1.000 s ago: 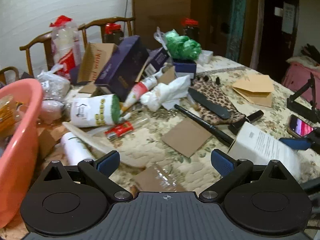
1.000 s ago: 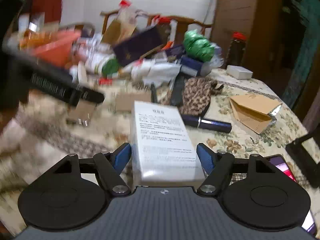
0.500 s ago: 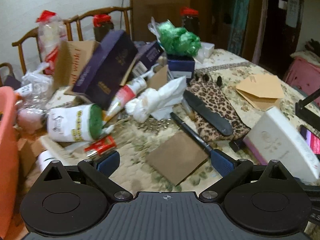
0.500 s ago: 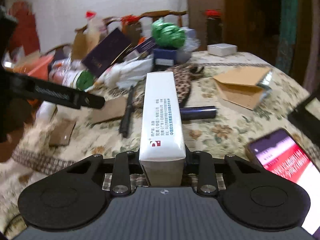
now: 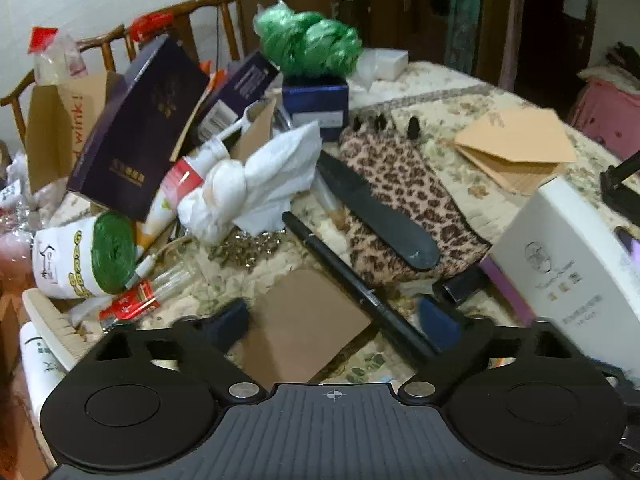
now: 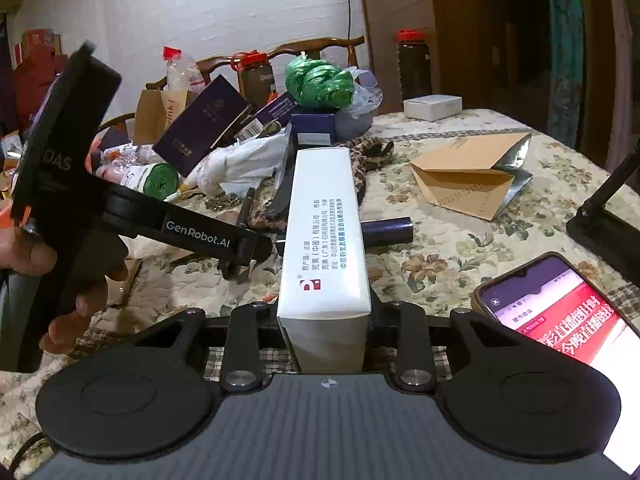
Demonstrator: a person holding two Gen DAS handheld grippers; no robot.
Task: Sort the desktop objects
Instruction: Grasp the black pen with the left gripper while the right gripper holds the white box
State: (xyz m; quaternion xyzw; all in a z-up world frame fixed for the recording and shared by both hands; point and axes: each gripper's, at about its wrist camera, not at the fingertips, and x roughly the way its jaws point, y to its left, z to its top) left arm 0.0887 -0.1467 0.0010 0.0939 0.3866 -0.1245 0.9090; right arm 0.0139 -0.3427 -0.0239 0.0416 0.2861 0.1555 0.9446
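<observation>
Clamping tall white box, red logo, blue print: right hand-held gripper; left closing, empty.

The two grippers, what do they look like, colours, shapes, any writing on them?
Both are matte black plastic. Each has a ribbed grey-black body, two round disc housings and silver screws at the finger pivots. The left gripper has blue pads on its fingertips. Seen from the right wrist, its arm reads "GenRobot.AI" in white. The right gripper shows slim black fingers. No sleeve or cable is clearly visible.
</observation>
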